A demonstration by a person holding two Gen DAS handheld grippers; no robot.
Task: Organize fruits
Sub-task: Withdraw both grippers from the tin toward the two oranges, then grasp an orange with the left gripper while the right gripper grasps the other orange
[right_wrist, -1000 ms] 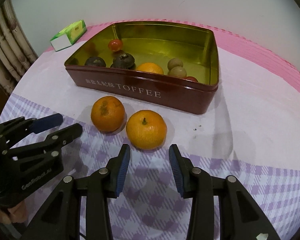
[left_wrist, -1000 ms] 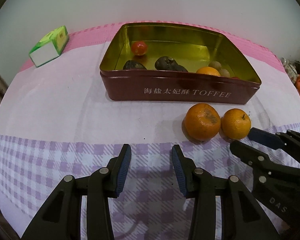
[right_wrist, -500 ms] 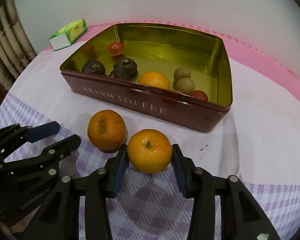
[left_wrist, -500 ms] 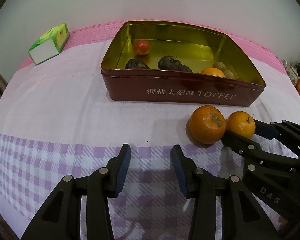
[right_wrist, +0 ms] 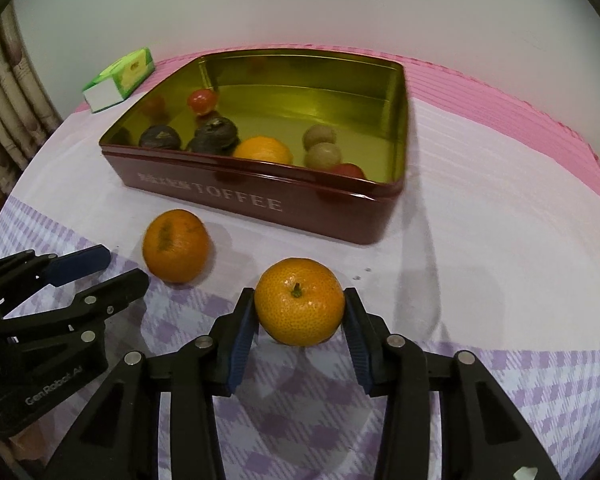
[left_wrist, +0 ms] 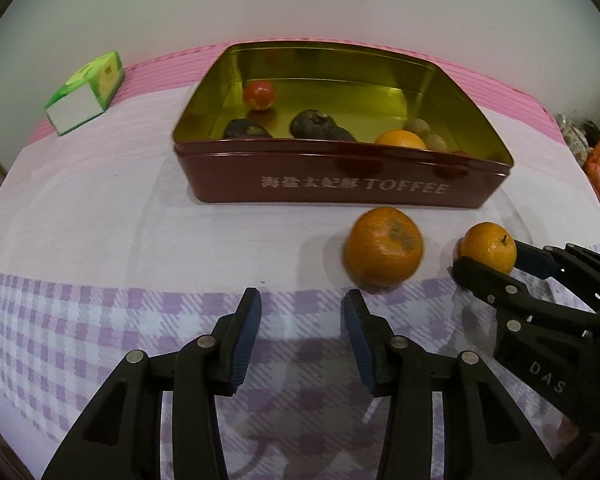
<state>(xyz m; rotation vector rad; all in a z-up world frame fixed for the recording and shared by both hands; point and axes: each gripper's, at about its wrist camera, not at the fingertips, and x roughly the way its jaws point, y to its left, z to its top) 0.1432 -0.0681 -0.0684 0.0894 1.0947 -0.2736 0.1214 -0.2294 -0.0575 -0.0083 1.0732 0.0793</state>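
Right wrist view: my right tool (right_wrist: 300,318) is clamped on a stemmed mandarin (right_wrist: 299,301) low in the centre of the frame, both blue pads pressed to its sides, and the shadow beneath suggests it sits just clear of the checked cloth. A second, blemished mandarin (right_wrist: 176,245) rests on the desk (right_wrist: 500,240) at centre left, apart from the held one and just in front of the maroon TOFFEE tin (right_wrist: 260,196). Inside the tin I see another orange (right_wrist: 264,150), three dark wrinkled fruits (right_wrist: 214,132), two pale brown round fruits (right_wrist: 322,146) and two small red ones (right_wrist: 202,101). A green tissue box (right_wrist: 120,78) lies at upper left, beyond the tin.

In the left wrist view, my left tool (left_wrist: 300,320) stands with its fingers apart, holding nothing, at bottom centre over the purple checks. The blemished mandarin (left_wrist: 384,250) lies just ahead and to the right of it, and the held mandarin (left_wrist: 488,247) shows at the right edge between the other tool's fingers.
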